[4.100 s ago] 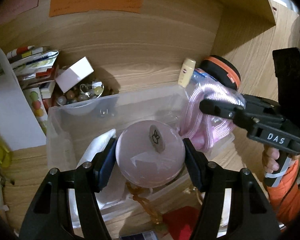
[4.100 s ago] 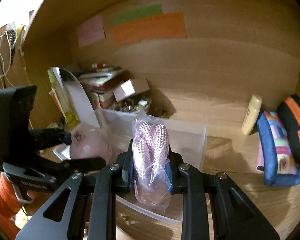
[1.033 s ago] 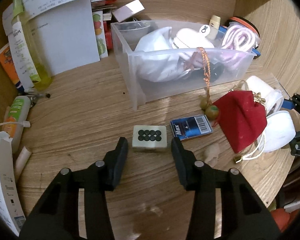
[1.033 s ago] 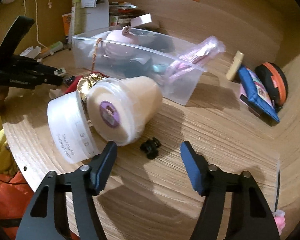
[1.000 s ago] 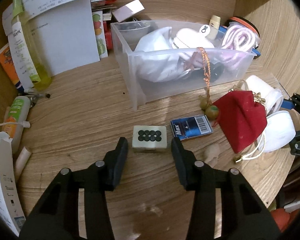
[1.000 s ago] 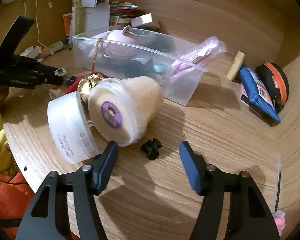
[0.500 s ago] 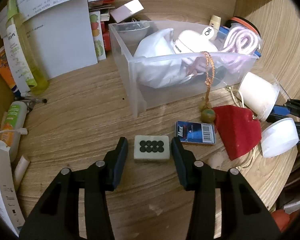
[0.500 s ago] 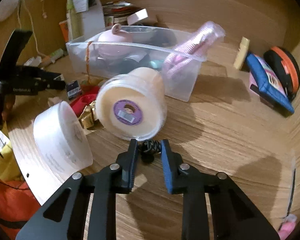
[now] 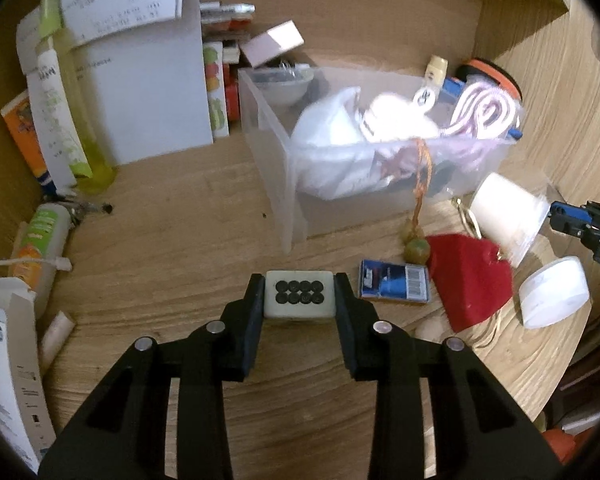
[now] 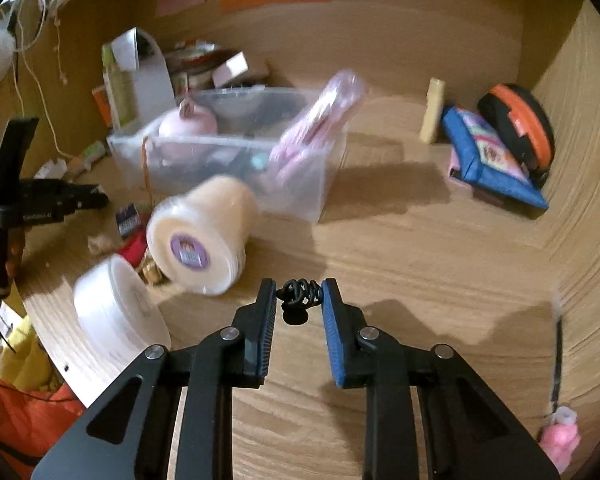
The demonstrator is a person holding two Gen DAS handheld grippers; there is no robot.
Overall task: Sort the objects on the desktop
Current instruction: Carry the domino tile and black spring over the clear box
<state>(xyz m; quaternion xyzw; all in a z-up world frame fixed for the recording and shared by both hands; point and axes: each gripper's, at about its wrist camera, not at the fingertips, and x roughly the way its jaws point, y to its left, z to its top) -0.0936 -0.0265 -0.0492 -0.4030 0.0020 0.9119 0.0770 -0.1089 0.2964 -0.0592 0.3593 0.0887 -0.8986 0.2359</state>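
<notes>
Both grippers have just taken hold of something small off the desk (image 10: 400, 240), so the step in hand looks like the pick-up, with the carry to the bin yet to come. The left gripper (image 9: 300, 300) is clamped on a pale tile (image 9: 300, 299) marked with 8 black dots in 2 rows, its fingers pressed to the tile's 2 short sides. The right gripper (image 10: 299, 300) pinches a coiled black hair tie (image 10: 300, 293) between its blue-lined tips, and a dark shadow under the coil suggests it hangs just clear of the wood.

The next move, as I judge it, is to bring each piece over the clear plastic bin (image 9: 284, 168) and let go above a free patch (the near left corner seems the emptiest). The hair tie is springy and could pop out of so narrow a pinch if tilted.

The bin already holds a white plastic bag (image 9: 332, 148), a pale pink round thing with a rabbit tag (image 10: 188, 122), a bagged pink-and-white rope (image 9: 484, 112) leaning on its right end, and a beaded orange cord (image 9: 420, 172) spilling over the front wall. Outside it, near the right front corner, lie a cream tub on its side (image 10: 198, 240), a white lid (image 10: 116, 312), a red pouch (image 9: 468, 280) and a blue barcoded box (image 9: 394, 282).
</notes>
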